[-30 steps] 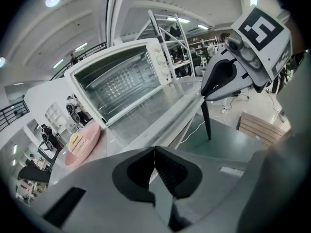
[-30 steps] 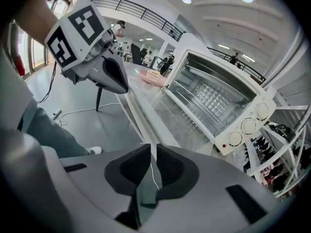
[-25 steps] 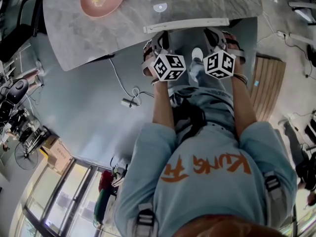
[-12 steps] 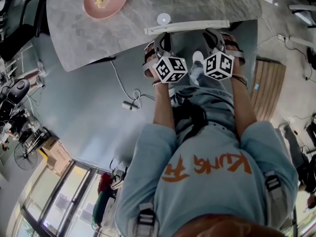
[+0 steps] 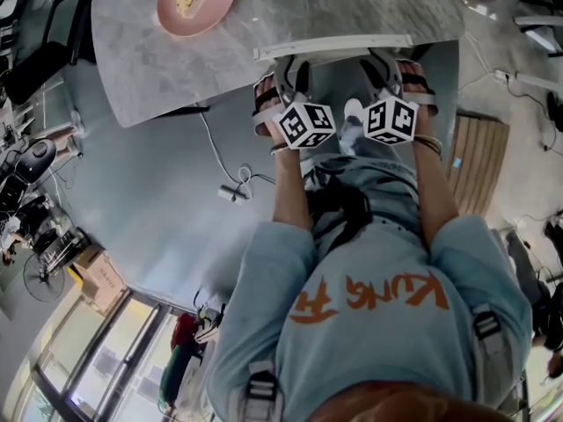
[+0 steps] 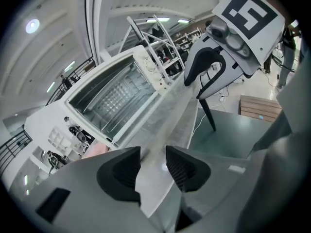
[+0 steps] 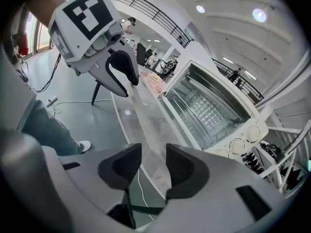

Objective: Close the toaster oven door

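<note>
The toaster oven (image 7: pixel 255 130) has a smooth, glossy white casing and bare, shiny metal walls inside, with a wire metal rack (image 7: pixel 209 110). Its door (image 7: pixel 146 125) is clear glass in a pale frame. The table (image 5: pixel 158 60) looks like mottled grey stone, matt. At eleven o'clock in the head view the plate (image 5: pixel 220 11) is smooth and pink. The left gripper (image 6: pixel 153 166) and right gripper (image 7: pixel 153 166) are matt grey plastic with dark ribbed pads (image 6: pixel 182 169). The floor (image 5: pixel 149 200) is smooth with a dull sheen. At three o'clock lies a slatted wooden panel (image 5: pixel 479 148). The shirt (image 5: pixel 369 323) is light blue cloth.
</note>
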A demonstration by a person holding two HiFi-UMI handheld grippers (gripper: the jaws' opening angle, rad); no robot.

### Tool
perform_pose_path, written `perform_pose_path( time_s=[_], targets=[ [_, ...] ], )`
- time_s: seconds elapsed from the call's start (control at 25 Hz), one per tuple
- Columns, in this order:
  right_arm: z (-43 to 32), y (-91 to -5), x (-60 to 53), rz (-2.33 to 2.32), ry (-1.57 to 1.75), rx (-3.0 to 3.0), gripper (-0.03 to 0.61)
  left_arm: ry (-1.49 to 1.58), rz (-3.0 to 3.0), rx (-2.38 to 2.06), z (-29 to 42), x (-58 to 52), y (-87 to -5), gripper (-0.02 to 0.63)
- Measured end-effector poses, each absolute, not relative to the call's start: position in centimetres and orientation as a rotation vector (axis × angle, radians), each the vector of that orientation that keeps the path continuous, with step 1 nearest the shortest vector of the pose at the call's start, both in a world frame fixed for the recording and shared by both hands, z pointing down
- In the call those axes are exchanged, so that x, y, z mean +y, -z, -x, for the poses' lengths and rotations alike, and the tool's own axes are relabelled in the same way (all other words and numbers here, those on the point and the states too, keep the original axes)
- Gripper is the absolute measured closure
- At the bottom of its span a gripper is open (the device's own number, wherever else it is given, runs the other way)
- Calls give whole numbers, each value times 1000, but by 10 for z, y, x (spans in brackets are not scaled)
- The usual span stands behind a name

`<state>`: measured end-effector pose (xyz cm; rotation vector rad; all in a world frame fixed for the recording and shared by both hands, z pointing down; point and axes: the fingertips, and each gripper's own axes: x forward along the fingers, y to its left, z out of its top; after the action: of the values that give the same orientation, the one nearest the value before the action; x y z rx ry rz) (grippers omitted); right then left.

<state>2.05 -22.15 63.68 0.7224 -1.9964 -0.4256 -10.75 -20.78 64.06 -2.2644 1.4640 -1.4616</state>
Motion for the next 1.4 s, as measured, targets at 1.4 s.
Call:
perform_pose_path(
  time_s=[1.4],
  targets=[
    [-6, -524, -304, -864, 671, -1996, 433, 1240, 2160, 1575, 114, -287, -525, 443]
  ],
)
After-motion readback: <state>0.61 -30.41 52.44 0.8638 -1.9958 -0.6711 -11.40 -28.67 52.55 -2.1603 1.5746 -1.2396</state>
